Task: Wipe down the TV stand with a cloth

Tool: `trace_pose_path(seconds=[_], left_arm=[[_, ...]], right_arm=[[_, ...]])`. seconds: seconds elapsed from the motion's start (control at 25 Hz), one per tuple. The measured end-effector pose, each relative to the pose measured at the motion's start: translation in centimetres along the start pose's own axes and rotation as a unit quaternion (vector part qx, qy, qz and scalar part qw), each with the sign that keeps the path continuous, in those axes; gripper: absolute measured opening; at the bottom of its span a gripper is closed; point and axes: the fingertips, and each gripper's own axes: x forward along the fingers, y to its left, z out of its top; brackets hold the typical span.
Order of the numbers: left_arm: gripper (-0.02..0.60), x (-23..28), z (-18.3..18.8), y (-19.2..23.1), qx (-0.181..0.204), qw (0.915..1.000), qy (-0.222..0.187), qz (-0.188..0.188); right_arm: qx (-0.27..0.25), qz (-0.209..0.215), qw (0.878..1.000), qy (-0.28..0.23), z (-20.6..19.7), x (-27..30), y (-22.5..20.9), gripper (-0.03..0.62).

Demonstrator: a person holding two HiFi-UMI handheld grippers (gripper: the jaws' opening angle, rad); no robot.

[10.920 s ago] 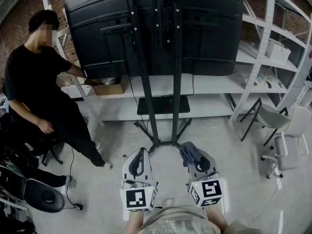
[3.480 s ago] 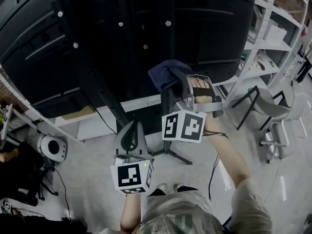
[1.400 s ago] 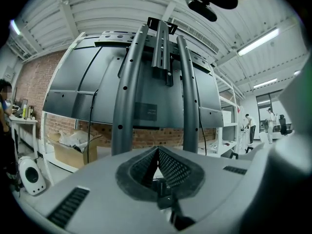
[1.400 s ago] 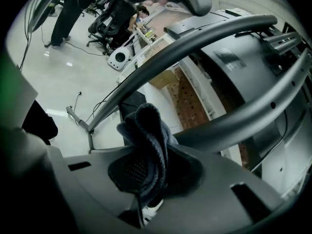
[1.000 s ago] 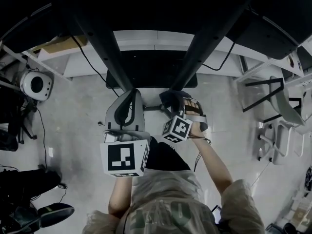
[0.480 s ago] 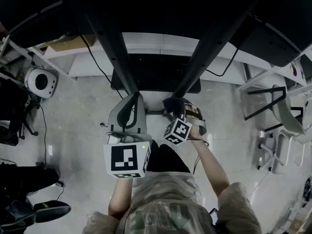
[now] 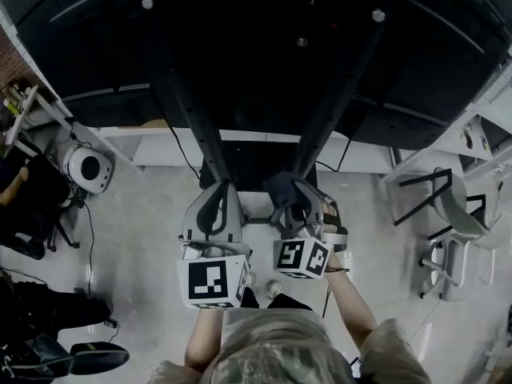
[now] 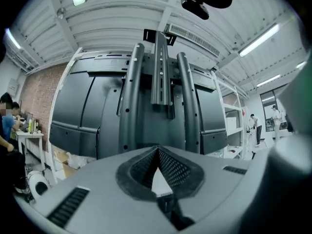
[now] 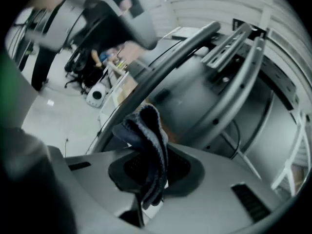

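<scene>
The right gripper (image 9: 155,177) has its jaws clamped on a dark blue cloth (image 9: 146,147), which bunches up above the pads and hangs in a fold between them. In the head view this gripper (image 7: 294,205) points at the lower part of the TV stand's right upright (image 7: 336,110), with the cloth (image 7: 280,189) just beside that post. Whether the cloth touches the post cannot be told.

The left gripper (image 8: 157,155) has its jaws closed tip to tip with nothing between them. It (image 7: 214,206) sits next to the right one, near the foot of the left upright (image 7: 196,126).

Both uprights run up the black back of the TV (image 7: 256,46). A mounting rail (image 8: 161,67) lies between them in the left gripper view.

A white shelf unit (image 7: 160,146) stands behind the stand. Grey folding chairs (image 7: 452,238) stand well apart at the right, and a round white appliance (image 7: 88,169) sits on the floor at the left.
</scene>
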Motion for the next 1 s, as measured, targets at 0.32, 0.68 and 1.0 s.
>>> trace_pose_path(seconds=[0.32,0.68,1.0], left_arm=[[0.015,-0.8,4.9,-1.4,0.008,0.9978,-0.059,-0.031],[0.014,-1.6,6.1,-1.3,0.009,0.9960,-0.074,-0.049],[0.015,-2.3,7.2,0.8,0.019,0.9957,-0.083,-0.036]], right_arm=[[0.307,0.002,0.931,-0.196,12.8,-7.2,-8.1,0.057],[0.375,-0.037,0.903,-0.206,13.4,-9.8,-9.5,0.057],[0.335,-0.039,0.912,-0.234,16.9,-8.9,-9.9,0.057]])
